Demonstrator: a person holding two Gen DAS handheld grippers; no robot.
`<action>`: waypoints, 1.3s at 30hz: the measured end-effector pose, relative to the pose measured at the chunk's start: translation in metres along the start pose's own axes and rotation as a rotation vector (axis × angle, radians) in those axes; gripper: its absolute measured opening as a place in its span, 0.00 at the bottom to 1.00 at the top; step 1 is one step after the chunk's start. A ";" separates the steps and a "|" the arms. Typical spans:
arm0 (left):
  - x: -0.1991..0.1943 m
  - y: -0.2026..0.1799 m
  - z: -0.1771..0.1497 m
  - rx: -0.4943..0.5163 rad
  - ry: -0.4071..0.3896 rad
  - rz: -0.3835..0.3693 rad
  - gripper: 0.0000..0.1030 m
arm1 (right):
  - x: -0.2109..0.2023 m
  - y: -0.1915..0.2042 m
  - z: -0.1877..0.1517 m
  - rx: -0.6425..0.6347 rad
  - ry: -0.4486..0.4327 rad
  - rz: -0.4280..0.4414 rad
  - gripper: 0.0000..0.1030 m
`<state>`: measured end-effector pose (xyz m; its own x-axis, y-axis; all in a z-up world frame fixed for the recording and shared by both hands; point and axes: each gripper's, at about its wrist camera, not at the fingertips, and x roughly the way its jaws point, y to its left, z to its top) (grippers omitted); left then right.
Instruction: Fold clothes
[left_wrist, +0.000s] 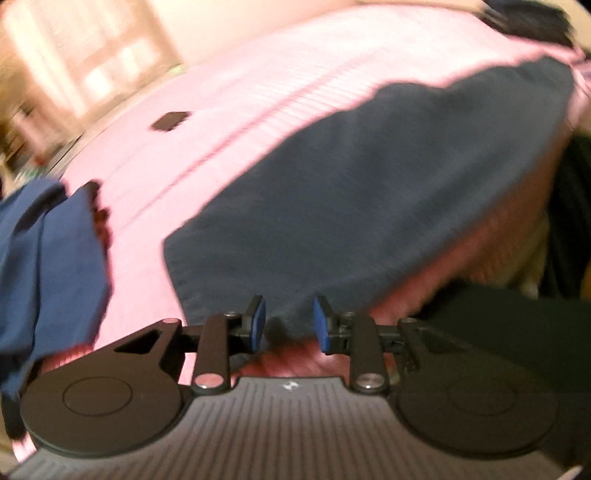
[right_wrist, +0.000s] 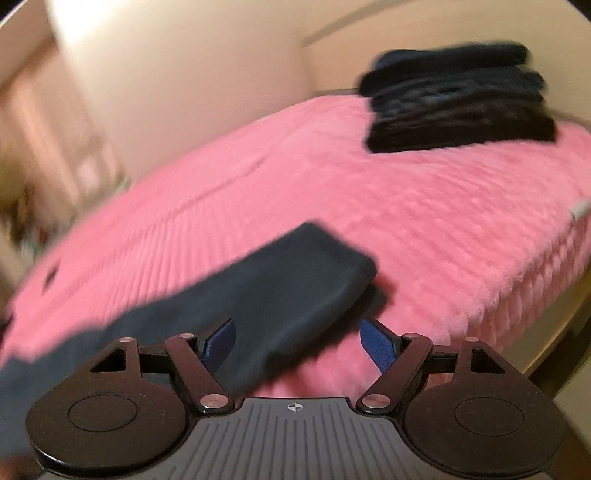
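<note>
Left gripper (left_wrist: 289, 320): tilted downward, jaws a narrow gap apart, blue pads (left_wrist: 258, 317) facing each other, nothing pinched between them. Right gripper (right_wrist: 298, 345): also angled down, jaws spread wide, pads (right_wrist: 376, 343) well apart and pressing on nothing. Both views motion-blurred. No hand or sleeve visible in either view.

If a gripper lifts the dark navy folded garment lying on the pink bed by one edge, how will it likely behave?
The dark navy folded garment would probably droop and unfold, since its soft rounded fold looks like limp fabric. It seems light for its size, barely denting the pink fluffy bedspread. It likely drags rather than slides on that plush pile.
</note>
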<state>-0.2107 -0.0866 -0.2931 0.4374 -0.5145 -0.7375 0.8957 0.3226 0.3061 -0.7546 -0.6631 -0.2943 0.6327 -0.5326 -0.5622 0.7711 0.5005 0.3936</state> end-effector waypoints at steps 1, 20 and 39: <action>0.000 0.001 0.002 -0.021 -0.003 0.002 0.24 | 0.006 -0.005 0.007 0.032 -0.018 -0.016 0.76; 0.005 0.073 -0.031 -0.496 -0.005 0.113 0.42 | -0.009 0.077 0.014 -0.175 -0.081 -0.185 0.84; 0.032 0.155 0.008 -0.559 -0.172 -0.174 0.01 | -0.018 0.431 -0.181 -1.331 0.272 0.938 0.84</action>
<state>-0.0575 -0.0594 -0.2647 0.3364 -0.7032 -0.6263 0.7977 0.5663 -0.2073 -0.4467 -0.3141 -0.2456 0.6723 0.3304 -0.6624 -0.5388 0.8320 -0.1318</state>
